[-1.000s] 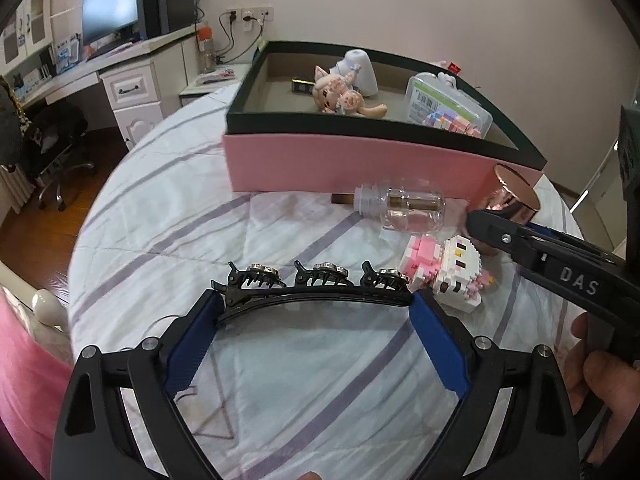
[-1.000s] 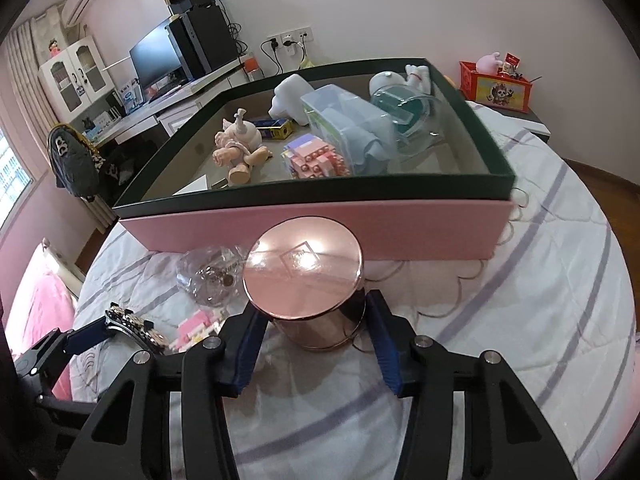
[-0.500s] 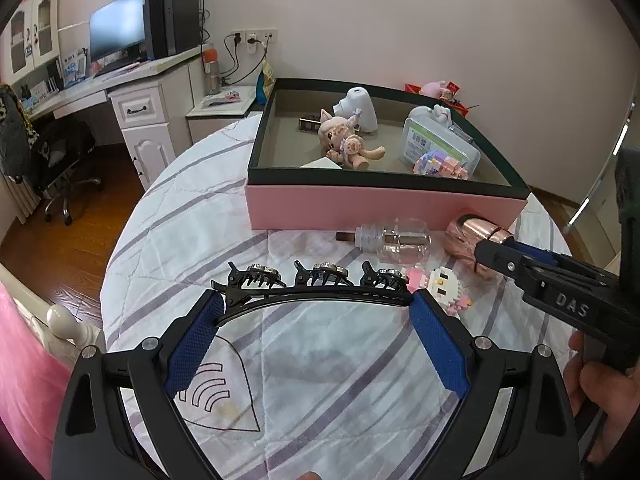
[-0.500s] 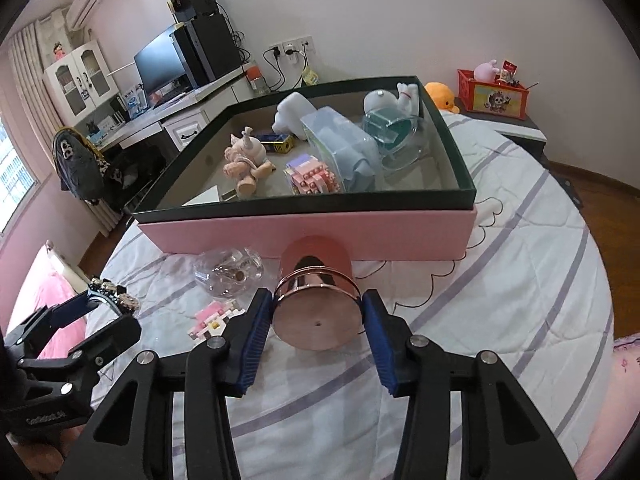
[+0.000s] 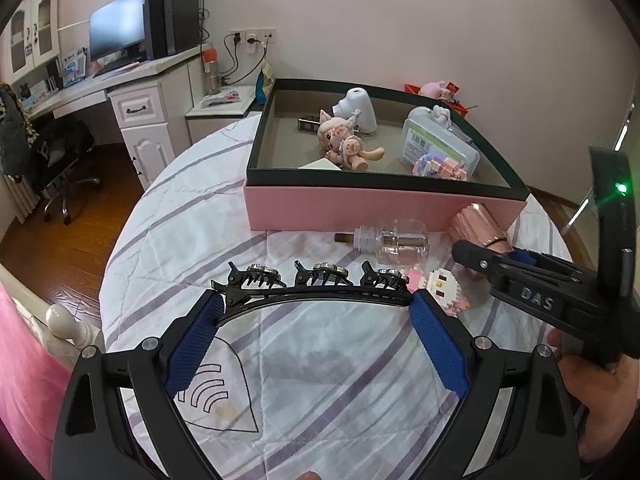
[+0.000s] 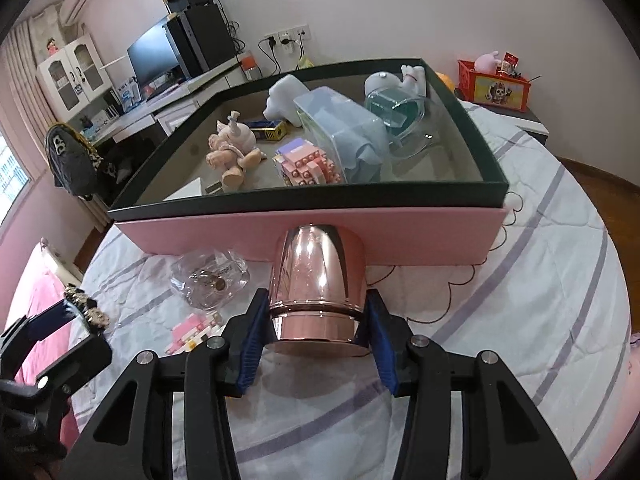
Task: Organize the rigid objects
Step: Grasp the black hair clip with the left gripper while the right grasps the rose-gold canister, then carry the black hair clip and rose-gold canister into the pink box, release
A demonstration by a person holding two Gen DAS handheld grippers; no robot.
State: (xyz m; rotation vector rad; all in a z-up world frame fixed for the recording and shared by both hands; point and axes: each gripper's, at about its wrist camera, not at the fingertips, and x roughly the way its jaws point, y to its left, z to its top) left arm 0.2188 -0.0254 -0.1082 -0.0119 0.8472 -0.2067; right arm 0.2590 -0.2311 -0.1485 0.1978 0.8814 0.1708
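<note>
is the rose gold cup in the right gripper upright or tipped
Tipped: the shiny rose gold metal cup lies about level between the right gripper's blue pads, pointing at the pink box.

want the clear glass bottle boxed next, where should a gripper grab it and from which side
Grip the clear glass bottle across its wide round body, coming down from above with one finger on the box side and one on the near side. It lies on its side along the box's front wall, neck pointing left. The pink brick toy lies close to its near side, so space there is probably tight.
</note>
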